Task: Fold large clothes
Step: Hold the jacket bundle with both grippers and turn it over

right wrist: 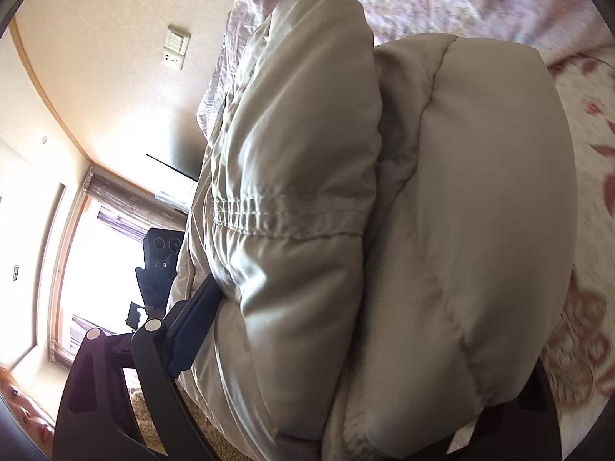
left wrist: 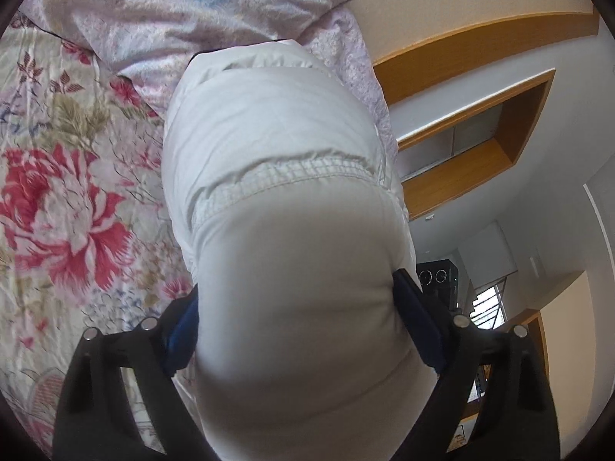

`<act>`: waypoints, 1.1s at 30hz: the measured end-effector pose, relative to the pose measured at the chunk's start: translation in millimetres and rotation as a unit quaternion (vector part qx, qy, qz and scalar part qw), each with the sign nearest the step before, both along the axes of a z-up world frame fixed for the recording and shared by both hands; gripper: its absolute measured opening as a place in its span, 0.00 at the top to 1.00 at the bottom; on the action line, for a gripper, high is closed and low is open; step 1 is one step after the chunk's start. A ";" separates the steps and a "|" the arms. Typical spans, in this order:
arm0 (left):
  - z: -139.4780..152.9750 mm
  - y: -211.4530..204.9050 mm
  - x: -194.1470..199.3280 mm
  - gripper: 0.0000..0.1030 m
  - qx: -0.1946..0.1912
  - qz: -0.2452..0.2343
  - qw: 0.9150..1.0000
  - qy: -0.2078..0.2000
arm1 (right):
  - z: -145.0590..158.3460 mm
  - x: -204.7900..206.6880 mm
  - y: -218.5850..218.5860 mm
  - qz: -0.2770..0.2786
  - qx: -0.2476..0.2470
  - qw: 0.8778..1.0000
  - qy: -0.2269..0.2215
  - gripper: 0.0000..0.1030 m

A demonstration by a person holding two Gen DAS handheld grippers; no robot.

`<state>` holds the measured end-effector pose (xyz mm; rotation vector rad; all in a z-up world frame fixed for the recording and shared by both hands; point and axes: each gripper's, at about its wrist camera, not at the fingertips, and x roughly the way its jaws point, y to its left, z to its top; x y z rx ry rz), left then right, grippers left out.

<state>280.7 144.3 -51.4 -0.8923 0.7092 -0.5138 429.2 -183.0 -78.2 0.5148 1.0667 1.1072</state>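
Each claw, the left gripper (left wrist: 303, 330) and the right gripper (right wrist: 346, 345), clamps a thick fold of the puffy jacket (left wrist: 269, 146) between wide-set jaws, the jacket bunched over the bed (left wrist: 69, 192). Judged mid-fold; next, lay it flat. Beyond the jacket: quilt (left wrist: 173, 11), wall (right wrist: 127, 88), window (right wrist: 92, 269).

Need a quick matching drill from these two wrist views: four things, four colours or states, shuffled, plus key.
Things:
1. puffy padded jacket
2. floral bedspread
3. left claw
4. wooden trim on the wall

States:
A. red flowers on a pale ground
B. orange-brown
C. pale grey-beige, with a gathered stitched seam
D. jaws wide, pressed on a thick fold of the jacket

Pairs: 1-C, 2-A, 3-D, 4-B
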 end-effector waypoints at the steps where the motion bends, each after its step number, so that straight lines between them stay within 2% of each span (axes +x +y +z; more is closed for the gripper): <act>1: 0.8 6.7 -0.1 0.13 0.003 0.009 1.000 0.000 | -1.3 6.2 9.7 0.006 0.000 1.000 0.002 0.12; 6: -0.4 37.3 0.2 0.13 0.025 0.047 0.999 0.008 | -16.0 27.2 41.4 0.031 -0.006 0.999 0.013 0.12; 12: -15.8 60.8 3.7 0.13 0.046 0.072 0.996 0.027 | -41.3 41.2 65.7 0.034 -0.021 0.999 0.030 0.13; 18: -21.3 68.2 15.1 0.13 0.088 0.072 0.993 0.013 | -46.8 42.1 53.6 0.017 -0.007 1.000 0.025 0.13; 22: -33.6 70.8 27.3 0.11 0.110 0.073 0.991 0.027 | -57.0 42.8 57.1 -0.001 -0.035 0.999 0.034 0.12; 24: -33.8 69.5 25.8 0.08 0.127 0.075 0.989 0.026 | -56.0 36.1 56.7 -0.014 -0.051 0.998 0.028 0.07; 28: -17.9 63.5 17.2 0.05 0.189 0.096 0.977 0.018 | -37.7 18.9 44.1 -0.042 -0.097 0.994 0.003 0.05; 30: -7.9 61.8 11.9 0.05 0.219 0.108 0.970 0.017 | -21.4 7.1 25.8 -0.071 -0.123 0.990 -0.024 0.05; 32: 6.3 57.0 1.3 0.05 0.275 0.132 0.952 0.001 | 3.1 -4.4 5.7 -0.116 -0.145 0.980 -0.071 0.05; 33: 13.8 52.7 -4.4 0.05 0.313 0.148 0.938 -0.011 | 15.9 -11.3 -0.3 -0.135 -0.151 0.974 -0.096 0.05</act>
